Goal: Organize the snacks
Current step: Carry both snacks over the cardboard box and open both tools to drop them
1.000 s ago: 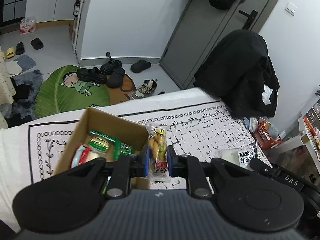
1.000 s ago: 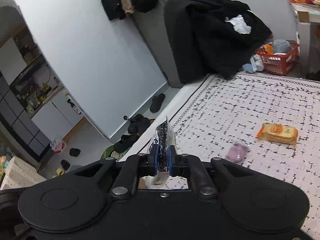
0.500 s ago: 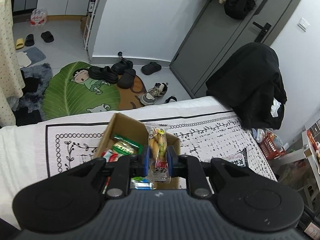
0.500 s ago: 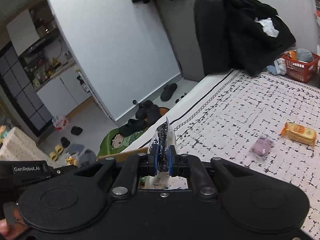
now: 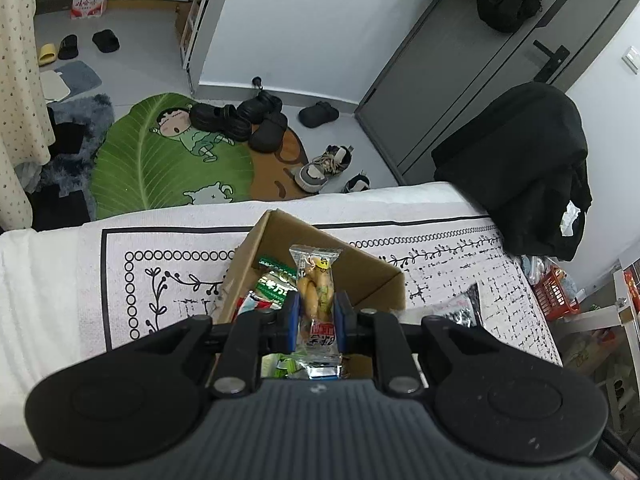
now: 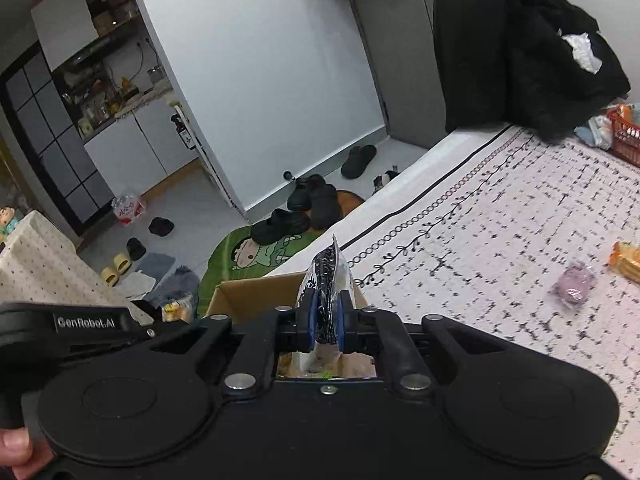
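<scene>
Left wrist view: your left gripper (image 5: pixel 316 316) clenches a clear yellow-snack packet (image 5: pixel 317 300) above the brown cardboard box (image 5: pixel 304 240) at centre; your right gripper (image 6: pixel 325 322) grips a black-patterned foil pouch (image 6: pixel 328 280) — both crowd one opening, so they may collide.

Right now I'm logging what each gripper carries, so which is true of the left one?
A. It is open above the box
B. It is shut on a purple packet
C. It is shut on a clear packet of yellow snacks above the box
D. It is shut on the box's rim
C: the left gripper pinches a clear packet with yellow snacks inside, above the open box.
</scene>
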`<move>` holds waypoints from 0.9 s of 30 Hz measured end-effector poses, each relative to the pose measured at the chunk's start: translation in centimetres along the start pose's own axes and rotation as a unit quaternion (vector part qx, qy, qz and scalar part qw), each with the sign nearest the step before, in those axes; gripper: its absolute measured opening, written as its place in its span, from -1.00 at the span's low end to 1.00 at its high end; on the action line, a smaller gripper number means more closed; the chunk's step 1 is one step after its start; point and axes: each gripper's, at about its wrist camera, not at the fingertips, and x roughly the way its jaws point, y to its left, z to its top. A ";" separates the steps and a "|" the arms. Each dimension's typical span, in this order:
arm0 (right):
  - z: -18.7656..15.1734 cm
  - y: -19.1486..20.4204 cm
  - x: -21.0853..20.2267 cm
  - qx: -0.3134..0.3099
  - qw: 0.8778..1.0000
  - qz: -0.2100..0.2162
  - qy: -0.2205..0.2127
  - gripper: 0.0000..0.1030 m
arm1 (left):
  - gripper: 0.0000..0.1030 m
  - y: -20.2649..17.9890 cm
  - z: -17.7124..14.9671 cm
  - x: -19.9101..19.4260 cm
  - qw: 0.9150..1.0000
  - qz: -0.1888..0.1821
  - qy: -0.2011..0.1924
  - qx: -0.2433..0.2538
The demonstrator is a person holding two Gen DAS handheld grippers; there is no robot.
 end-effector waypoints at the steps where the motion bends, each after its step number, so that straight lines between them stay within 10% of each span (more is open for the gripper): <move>1: 0.1 0.0 0.4 0.004 1.000 0.005 0.002 -0.63 | -0.67 0.0 0.1 0.2 1.000 0.001 0.003 0.002; 16: 0.6 -1.4 0.7 0.028 0.999 -0.031 0.015 0.46 | -0.57 -1.8 1.0 2.2 0.999 -0.007 0.027 0.021; 22: 0.5 -1.4 0.5 0.012 0.999 -0.033 0.014 0.51 | -0.04 -1.9 0.9 1.9 0.999 0.001 0.026 0.020; 27: 0.8 -1.6 -0.1 0.014 0.999 -0.030 0.006 0.51 | 0.04 -2.2 1.2 1.2 0.999 0.014 0.022 0.020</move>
